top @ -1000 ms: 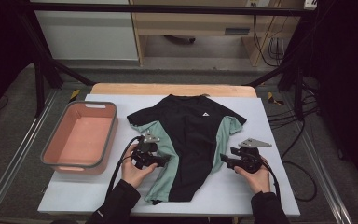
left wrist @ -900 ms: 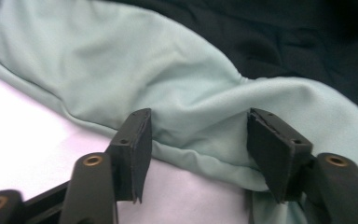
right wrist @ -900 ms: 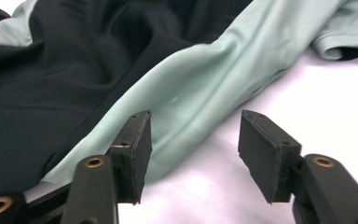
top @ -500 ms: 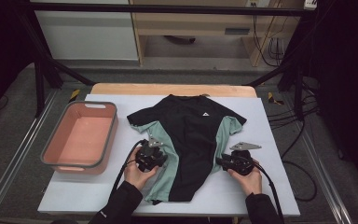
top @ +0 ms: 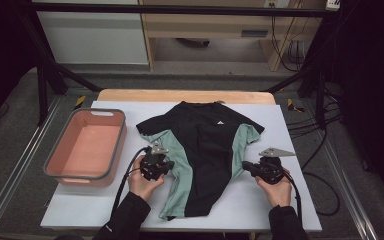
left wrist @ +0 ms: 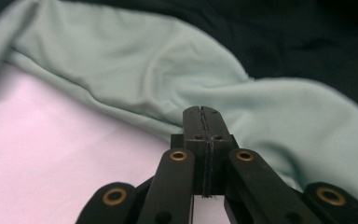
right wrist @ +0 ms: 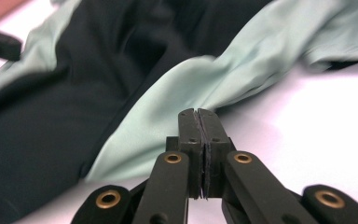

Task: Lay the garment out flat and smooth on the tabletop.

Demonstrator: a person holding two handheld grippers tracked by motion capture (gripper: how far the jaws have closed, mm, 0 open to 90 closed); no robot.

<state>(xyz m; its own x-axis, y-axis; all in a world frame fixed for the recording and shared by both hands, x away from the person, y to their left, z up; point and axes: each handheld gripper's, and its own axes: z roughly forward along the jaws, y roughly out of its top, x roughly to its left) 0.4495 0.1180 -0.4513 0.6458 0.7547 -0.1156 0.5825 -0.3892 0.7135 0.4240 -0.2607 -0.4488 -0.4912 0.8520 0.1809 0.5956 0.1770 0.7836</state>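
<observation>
A black T-shirt with mint-green side panels lies flat, front up, in the middle of the white table. My left gripper is at the shirt's left green panel, its jaws pressed together with the tips at the fabric's edge. No cloth shows between them. My right gripper is at the right green panel, just below the sleeve. Its jaws are shut too, and their tips point at the panel's edge over bare table.
A pink tub with a grey rim stands at the table's left side. A wooden strip runs along the far edge. Cables hang off the right side. Bare table lies in front of the shirt's hem.
Both hands moved in slightly toward the shirt half a second ago and have since drawn back a little. The shirt has not moved.
</observation>
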